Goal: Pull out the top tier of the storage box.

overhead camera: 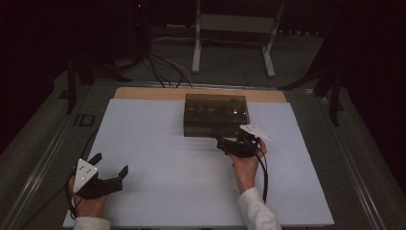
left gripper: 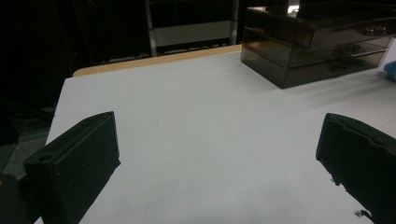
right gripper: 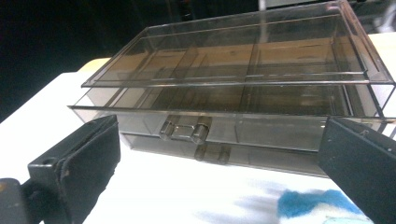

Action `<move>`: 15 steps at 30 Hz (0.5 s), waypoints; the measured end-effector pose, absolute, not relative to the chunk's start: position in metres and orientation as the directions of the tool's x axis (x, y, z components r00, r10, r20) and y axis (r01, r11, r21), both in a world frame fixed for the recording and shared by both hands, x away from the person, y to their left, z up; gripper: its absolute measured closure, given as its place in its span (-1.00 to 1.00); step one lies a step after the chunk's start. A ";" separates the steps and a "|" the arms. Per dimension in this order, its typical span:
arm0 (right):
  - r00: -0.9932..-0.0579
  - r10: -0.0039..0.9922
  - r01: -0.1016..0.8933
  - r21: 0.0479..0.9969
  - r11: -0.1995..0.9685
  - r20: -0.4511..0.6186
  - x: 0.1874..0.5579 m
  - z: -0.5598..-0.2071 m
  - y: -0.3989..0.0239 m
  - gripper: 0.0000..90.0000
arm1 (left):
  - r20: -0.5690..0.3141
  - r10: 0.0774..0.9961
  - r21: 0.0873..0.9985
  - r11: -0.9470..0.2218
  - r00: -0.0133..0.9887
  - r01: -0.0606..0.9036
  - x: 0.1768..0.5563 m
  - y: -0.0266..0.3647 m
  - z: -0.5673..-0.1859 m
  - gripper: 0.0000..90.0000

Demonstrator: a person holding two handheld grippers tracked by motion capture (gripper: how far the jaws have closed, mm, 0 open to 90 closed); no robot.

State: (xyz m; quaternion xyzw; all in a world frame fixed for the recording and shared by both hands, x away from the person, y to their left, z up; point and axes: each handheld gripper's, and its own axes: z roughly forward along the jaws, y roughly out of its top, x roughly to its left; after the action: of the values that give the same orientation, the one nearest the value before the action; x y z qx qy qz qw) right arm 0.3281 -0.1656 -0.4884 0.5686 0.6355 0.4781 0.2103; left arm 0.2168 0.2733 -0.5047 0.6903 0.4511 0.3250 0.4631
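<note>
The right tool point(overhead camera: 229, 143) is seen just before the near face of the smoked drawer box point(overhead camera: 216, 114), which stands at the far middle of the desk point(overhead camera: 158, 143). Its jaws are spread wide, and nothing is gripped between them. The top drawer point(right gripper: 224, 128) appears pulled slightly out. The left tool point(overhead camera: 111, 166), at the near left, is likewise held wide open and empty.

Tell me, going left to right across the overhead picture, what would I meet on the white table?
Left gripper, jaws open, low at the left → smoky clear drawer box, near the far edge of the white table → right gripper, jaws open, just in front of the box's right half, in the person's right hand.
</note>
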 end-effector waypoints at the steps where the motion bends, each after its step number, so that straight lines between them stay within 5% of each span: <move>1: -0.295 0.918 0.524 0.848 -0.076 0.264 0.328 -0.488 -0.168 -1.00 | 0.031 0.924 0.932 -0.165 0.382 0.323 0.217 0.273 -0.505 -0.99; 15: -0.420 0.865 0.497 0.867 -0.035 0.275 0.328 -0.480 -0.187 -1.00 | 0.030 0.926 0.933 -0.160 0.377 0.321 0.217 0.274 -0.505 -0.99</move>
State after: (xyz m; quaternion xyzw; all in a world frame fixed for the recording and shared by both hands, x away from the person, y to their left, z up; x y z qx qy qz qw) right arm 0.3279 -0.1865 -0.4804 0.5075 0.6709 0.5096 0.1808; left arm 0.2167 0.2736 -0.5047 0.6882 0.4529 0.3265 0.4633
